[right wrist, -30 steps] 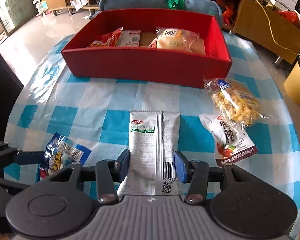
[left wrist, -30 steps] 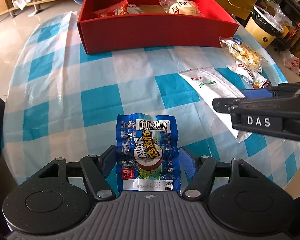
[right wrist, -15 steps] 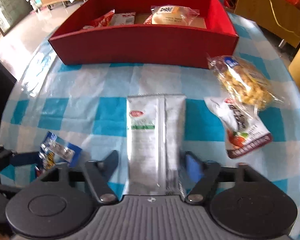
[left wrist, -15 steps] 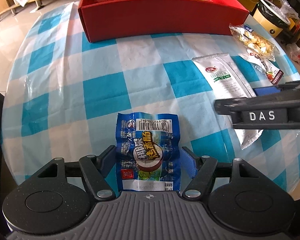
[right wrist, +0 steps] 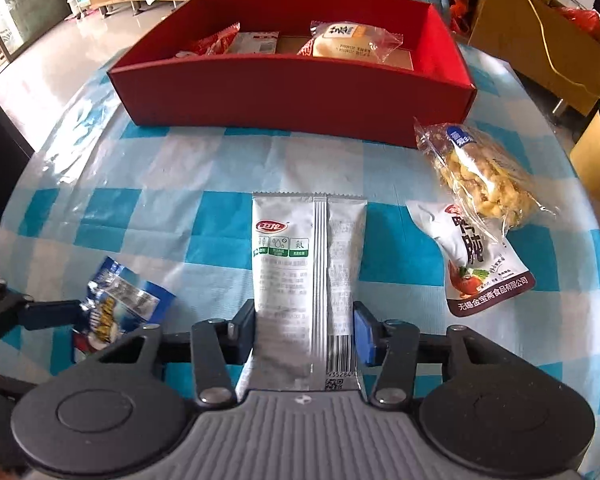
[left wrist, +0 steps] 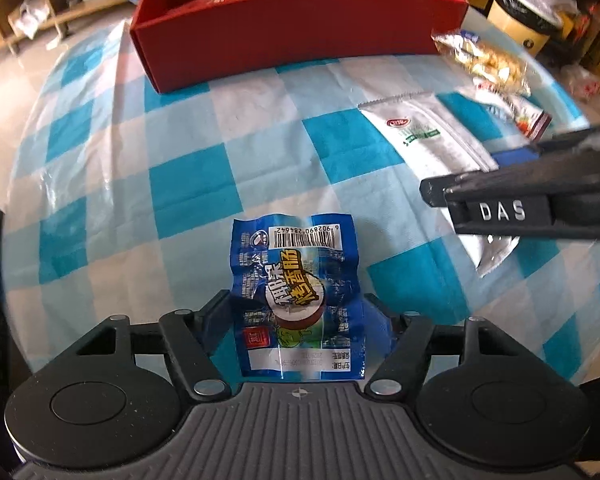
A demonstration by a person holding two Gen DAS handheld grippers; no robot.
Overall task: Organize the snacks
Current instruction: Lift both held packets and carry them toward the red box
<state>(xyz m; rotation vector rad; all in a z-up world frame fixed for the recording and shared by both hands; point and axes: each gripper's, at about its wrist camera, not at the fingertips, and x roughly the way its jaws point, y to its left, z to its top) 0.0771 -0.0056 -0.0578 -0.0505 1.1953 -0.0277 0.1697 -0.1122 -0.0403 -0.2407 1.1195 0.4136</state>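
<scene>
Lying lengthwise between the right claw pads, which have just closed onto its near end, the silver packet points straight ahead at the red box. Left claw brackets the blue packet, contact unclear.

A blue sausage packet with yellow lettering sits between the left gripper's black fingers; a silver-grey pouch with red-green logo between the right gripper's blue pads; ahead, red box on blue-and-white checked tablecloth
</scene>
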